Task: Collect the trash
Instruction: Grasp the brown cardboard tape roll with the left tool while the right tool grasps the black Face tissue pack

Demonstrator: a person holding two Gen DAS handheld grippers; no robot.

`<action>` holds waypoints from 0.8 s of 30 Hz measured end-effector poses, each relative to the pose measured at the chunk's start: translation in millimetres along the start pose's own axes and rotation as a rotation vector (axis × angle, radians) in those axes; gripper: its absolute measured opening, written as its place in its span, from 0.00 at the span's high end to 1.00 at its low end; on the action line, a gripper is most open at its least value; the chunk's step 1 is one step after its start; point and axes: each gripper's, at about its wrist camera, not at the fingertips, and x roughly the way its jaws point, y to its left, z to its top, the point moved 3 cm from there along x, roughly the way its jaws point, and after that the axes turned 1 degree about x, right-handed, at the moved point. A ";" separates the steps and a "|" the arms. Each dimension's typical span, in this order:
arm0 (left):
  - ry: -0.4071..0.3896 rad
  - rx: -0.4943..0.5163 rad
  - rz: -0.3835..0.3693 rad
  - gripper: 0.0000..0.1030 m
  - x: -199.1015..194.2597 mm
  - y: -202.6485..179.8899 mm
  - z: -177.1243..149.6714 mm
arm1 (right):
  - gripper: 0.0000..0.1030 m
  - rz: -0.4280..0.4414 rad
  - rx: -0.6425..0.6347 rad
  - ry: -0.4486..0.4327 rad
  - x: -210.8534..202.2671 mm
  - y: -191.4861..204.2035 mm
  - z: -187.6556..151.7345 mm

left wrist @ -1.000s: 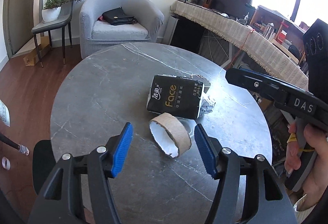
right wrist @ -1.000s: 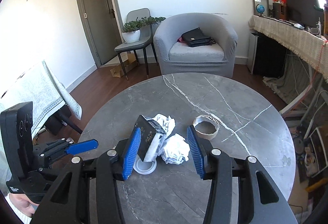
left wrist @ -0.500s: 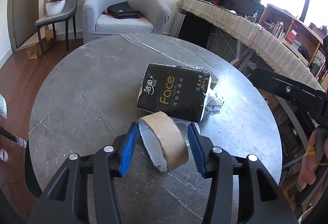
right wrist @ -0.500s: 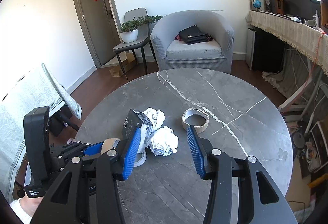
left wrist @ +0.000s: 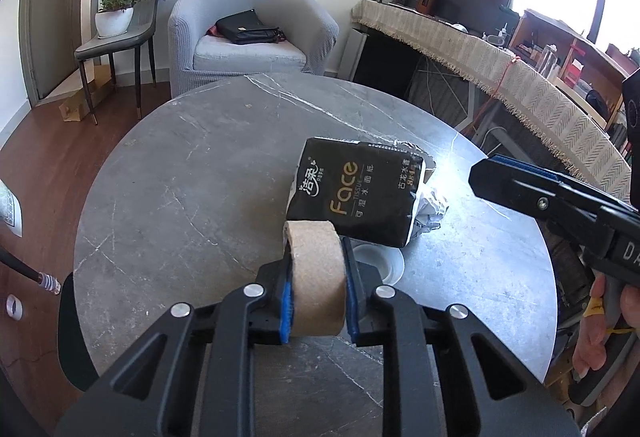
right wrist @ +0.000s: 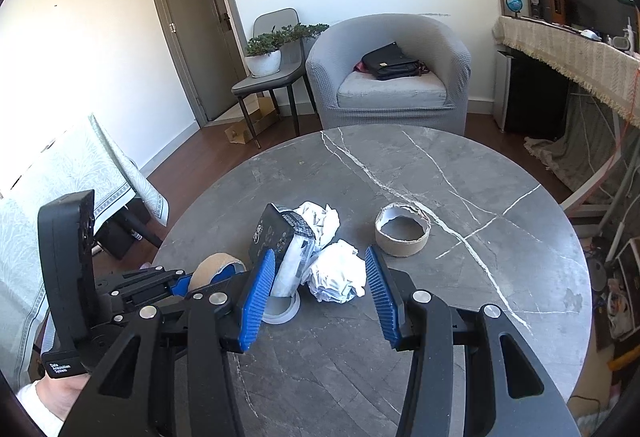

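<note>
Left gripper closing with blue pads on a brown cardboard tape core, its lower edge hidden, above the grey table; black tissue pack half-covering crumpled paper; right gripper half-open, empty.

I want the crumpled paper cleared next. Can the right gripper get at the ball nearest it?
Probably yes: the right gripper is open and empty, and the crumpled paper ball lies uncovered between its fingers.
</note>
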 end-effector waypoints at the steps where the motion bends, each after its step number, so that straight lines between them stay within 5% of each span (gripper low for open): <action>1: -0.002 0.001 0.001 0.79 -1.5 0.5 0.7 | 0.54 0.003 -0.001 0.003 1.8 0.8 -0.2; 24: -0.025 0.003 0.016 0.79 -26.5 32.8 3.4 | 0.54 0.031 -0.001 0.050 46.9 18.5 2.8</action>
